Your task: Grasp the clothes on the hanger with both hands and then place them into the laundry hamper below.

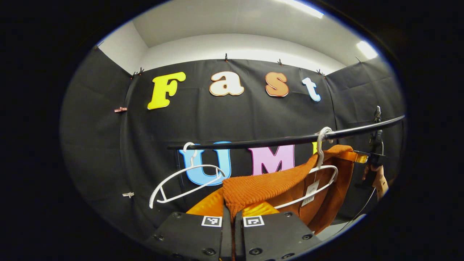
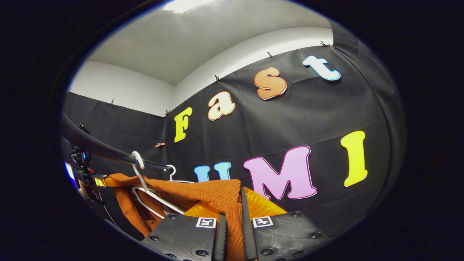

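Both the left gripper [image 1: 232, 217] and right gripper [image 2: 232, 223] are clamped on the orange garment [image 1: 261, 186], which stretches ahead between their 2 fingers toward the white hanger [image 1: 319, 181].

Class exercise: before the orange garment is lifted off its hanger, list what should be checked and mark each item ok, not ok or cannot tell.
1. Left hand-held gripper shut on the orange garment: ok.
2. Right hand-held gripper shut on the garment: ok.
3. Garment free of its white hanger: not ok, still draped over it.
4. Hanger hooked on the black rail: ok.
5. Empty hanger out of the way: ok, it hangs apart.
6. Laundry hamper below, in position: cannot tell.
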### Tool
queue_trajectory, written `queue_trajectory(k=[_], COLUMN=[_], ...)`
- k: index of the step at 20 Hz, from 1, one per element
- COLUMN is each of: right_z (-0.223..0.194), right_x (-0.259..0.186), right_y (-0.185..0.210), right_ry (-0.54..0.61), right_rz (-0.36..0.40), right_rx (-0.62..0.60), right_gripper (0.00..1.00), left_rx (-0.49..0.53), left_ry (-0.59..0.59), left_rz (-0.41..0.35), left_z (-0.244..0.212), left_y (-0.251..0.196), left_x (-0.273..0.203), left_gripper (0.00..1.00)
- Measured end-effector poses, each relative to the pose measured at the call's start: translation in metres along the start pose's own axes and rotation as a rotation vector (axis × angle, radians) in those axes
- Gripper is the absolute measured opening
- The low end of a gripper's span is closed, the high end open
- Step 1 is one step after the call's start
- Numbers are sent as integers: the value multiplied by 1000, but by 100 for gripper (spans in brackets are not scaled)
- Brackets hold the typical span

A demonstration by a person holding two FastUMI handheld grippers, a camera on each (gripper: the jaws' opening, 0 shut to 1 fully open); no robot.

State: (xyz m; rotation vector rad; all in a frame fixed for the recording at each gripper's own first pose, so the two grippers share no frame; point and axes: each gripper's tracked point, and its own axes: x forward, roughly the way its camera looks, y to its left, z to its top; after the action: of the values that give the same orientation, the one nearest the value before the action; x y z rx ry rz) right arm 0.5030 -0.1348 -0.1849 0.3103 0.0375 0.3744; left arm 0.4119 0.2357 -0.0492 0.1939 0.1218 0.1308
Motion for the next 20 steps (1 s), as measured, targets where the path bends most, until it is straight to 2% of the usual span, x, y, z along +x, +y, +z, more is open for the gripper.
queue_trajectory(k=[2, 3, 4, 10, 12, 15, 17, 18, 19, 20], right_z=[4, 6, 6, -19, -30, -45, -53, -56, -59, -63], right_x=[5, 10, 14, 31, 36, 41, 40, 38, 35, 31], right_y=[7, 10, 13, 33, 40, 46, 41, 32, 22, 9], right_ry=[-8, -10, -6, 72, 103, 141, 154, 157, 162, 169], right_rz=[20, 29, 37, 84, 99, 118, 102, 78, 47, 5], right_rx=[-11, -13, -14, 1, -32, -50, -41, -32, -24, -24], right_gripper=[22, 17, 22, 22, 22, 22, 22, 17, 17, 22], left_rx=[-4, -4, -5, -15, -63, -190, -209, -200, -183, -167], left_ry=[17, 32, 55, 180, 226, 281, 294, 300, 305, 308], left_rz=[5, 6, 5, 24, 27, 27, 35, 30, 22, 12], left_z=[-3, -6, -11, -52, -74, -113, -137, -145, -153, -157], left_y=[13, 19, 23, 56, 69, 77, 70, 61, 49, 37], left_x=[6, 10, 12, 22, 30, 43, 47, 47, 46, 45], left_gripper=[7, 7, 7, 7, 7, 7, 7, 7, 7, 7])
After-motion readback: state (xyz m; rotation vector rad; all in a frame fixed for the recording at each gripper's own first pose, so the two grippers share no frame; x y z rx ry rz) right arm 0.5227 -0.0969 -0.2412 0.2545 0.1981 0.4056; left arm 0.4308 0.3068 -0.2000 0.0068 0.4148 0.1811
